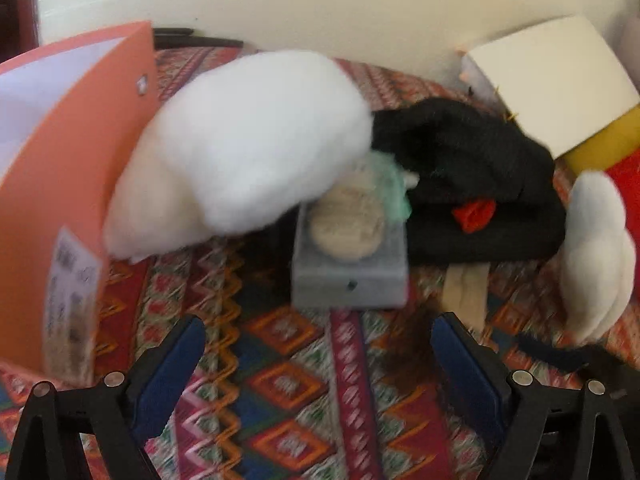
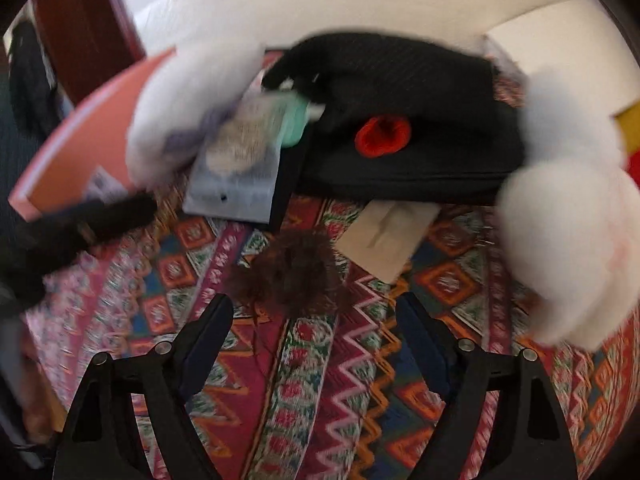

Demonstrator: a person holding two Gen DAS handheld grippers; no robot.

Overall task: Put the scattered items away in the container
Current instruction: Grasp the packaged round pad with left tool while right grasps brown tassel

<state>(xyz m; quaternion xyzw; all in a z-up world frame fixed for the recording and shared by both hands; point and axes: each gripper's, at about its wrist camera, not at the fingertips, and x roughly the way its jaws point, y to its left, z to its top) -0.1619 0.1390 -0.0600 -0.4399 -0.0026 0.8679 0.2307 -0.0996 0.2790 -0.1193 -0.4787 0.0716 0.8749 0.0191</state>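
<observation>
Stuffing (image 1: 248, 140) leans on the orange box (image 1: 72, 168) in the left wrist view; left claw (image 1: 320, 364) hangs released over patterned cloth (image 1: 304, 420). Right wrist view: right claw (image 2: 316, 344) gapes empty just short of a brown tuft (image 2: 296, 272).

Black, angular frames carried both handheld grippers, each arm cut with triangular openings and pinned by round silver screws at the joints. The left gripper (image 1: 320, 344), across the bottom of its frame, wore dark blue pads (image 1: 172, 364) on its fingers, as did the right gripper (image 2: 314, 332).
</observation>
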